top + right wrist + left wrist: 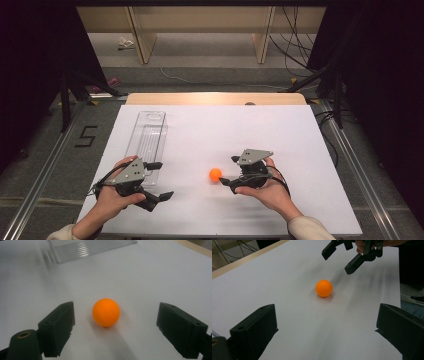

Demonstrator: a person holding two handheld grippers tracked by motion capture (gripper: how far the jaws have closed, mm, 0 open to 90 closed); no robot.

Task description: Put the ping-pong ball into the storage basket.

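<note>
White table top (300, 200) on a wooden bench, dark curtains either side, cables on the floor behind. I read the job as picking up the orange ball (215, 174), which sits on the table untouched: nothing is gripped yet. My right gripper (227, 171) is spread wide, just beside the ball; its own view puts the ball between the jaws. My left gripper (160, 181) also stands wide, empty, farther off. The high view gives the clear tray (148, 135) beside the left gripper whole; the right gripper view catches just its near end.
</note>
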